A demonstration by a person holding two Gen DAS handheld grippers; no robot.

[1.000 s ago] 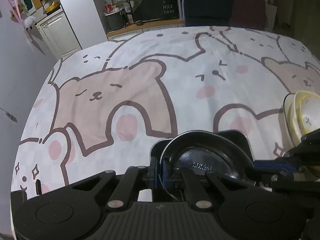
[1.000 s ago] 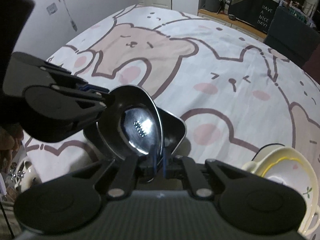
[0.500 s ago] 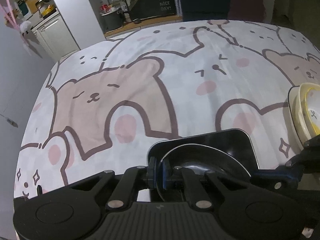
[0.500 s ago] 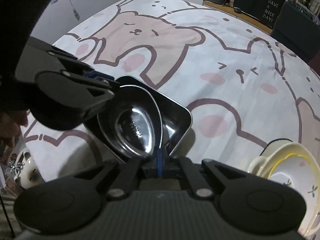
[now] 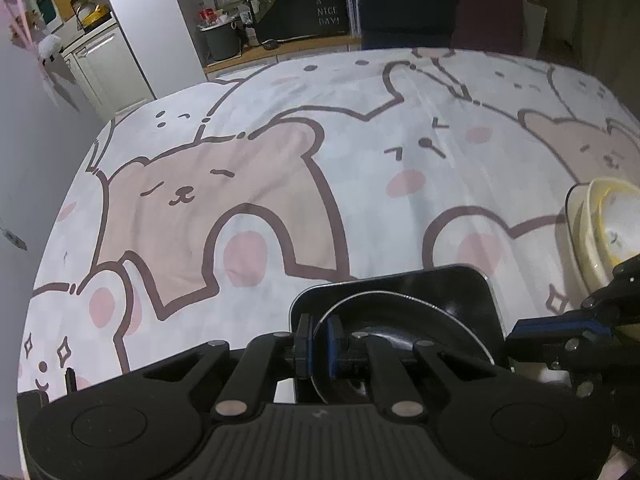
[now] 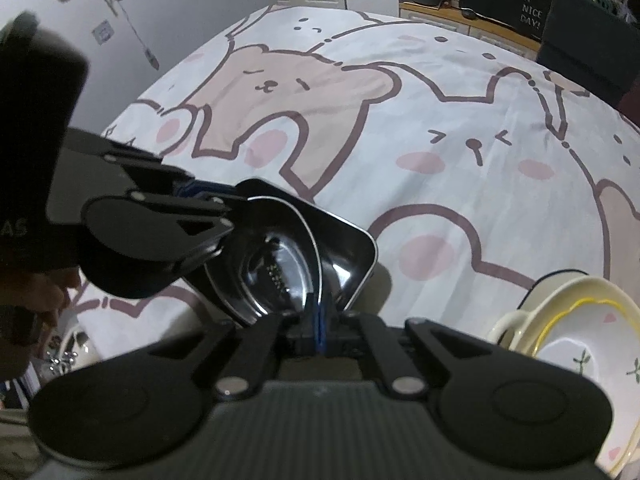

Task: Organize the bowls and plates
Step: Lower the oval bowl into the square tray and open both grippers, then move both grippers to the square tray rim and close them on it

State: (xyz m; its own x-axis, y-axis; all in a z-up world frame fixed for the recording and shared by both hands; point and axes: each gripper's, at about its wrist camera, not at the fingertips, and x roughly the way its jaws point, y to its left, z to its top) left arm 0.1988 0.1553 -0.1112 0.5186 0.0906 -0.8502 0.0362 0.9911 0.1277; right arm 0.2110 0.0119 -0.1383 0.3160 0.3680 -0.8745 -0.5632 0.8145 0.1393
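A round steel bowl (image 5: 400, 320) (image 6: 276, 264) sits inside a rectangular steel tray (image 5: 476, 292) (image 6: 352, 240) at the near edge of the table. My left gripper (image 5: 318, 340) is shut on the bowl's left rim. My right gripper (image 6: 318, 320) is shut on the bowl's near rim; it shows in the left wrist view (image 5: 560, 332) at the right. A stack of cream and yellow ceramic bowls (image 5: 604, 224) (image 6: 568, 336) stands to the right of the tray.
The table is covered by a cartoon bear cloth (image 5: 280, 168) (image 6: 360, 112). A dark chair (image 5: 404, 8) and a counter with a pot (image 5: 224, 40) stand beyond the far edge. A wall (image 5: 24, 128) runs along the left.
Both grippers have lowered the steel bowl from a tilted hold above the tray down into the tray. Both stay shut on its rim.
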